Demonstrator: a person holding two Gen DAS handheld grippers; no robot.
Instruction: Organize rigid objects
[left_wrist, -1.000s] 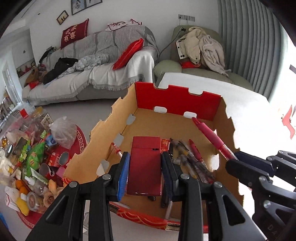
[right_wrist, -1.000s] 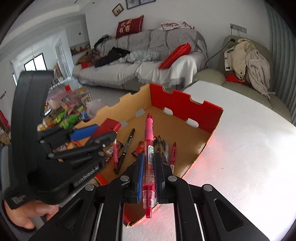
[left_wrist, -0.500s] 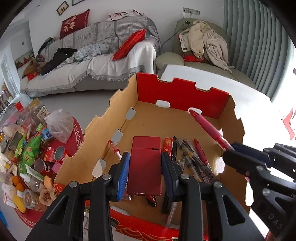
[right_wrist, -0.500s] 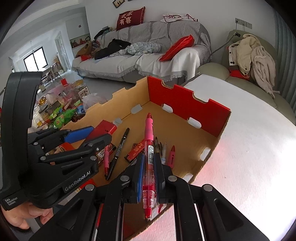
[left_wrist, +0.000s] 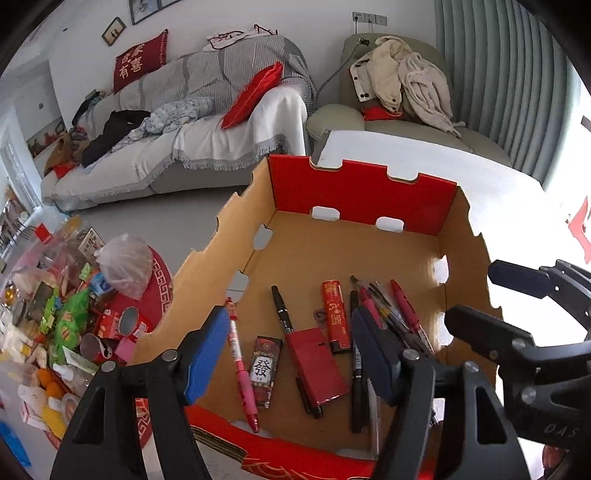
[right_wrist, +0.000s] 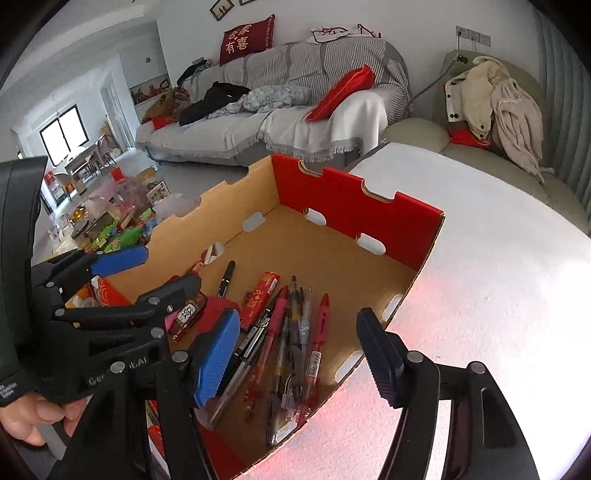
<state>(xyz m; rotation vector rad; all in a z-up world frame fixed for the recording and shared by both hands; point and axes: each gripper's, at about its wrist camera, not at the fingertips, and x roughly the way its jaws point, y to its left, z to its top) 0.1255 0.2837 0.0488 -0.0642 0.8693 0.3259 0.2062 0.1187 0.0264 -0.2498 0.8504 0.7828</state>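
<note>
An open cardboard box with a red far wall (left_wrist: 362, 195) (right_wrist: 351, 206) holds the items. My left gripper (left_wrist: 291, 354) (right_wrist: 147, 275) hangs over its near left part. Its jaws are opening and grip nothing. The flat red case (left_wrist: 317, 365) lies on the box floor below them. My right gripper (right_wrist: 299, 358) (left_wrist: 491, 299) hovers over the near right side. Its jaws are opening too, with nothing pressed between the pads. The pink pen (right_wrist: 275, 321) rests among several pens (left_wrist: 391, 314) on the floor.
Also in the box lie a black marker (left_wrist: 284, 317), a pink pen (left_wrist: 240, 354), a red tube (left_wrist: 334, 314) and a small card pack (left_wrist: 264, 369). The box stands on a white table (right_wrist: 480, 277). Cluttered snacks (left_wrist: 74, 314) cover the floor at left.
Both grippers have opened. The red case left my left jaws and now lies on the box floor. The pink pen dropped from my right jaws into the pen pile.
</note>
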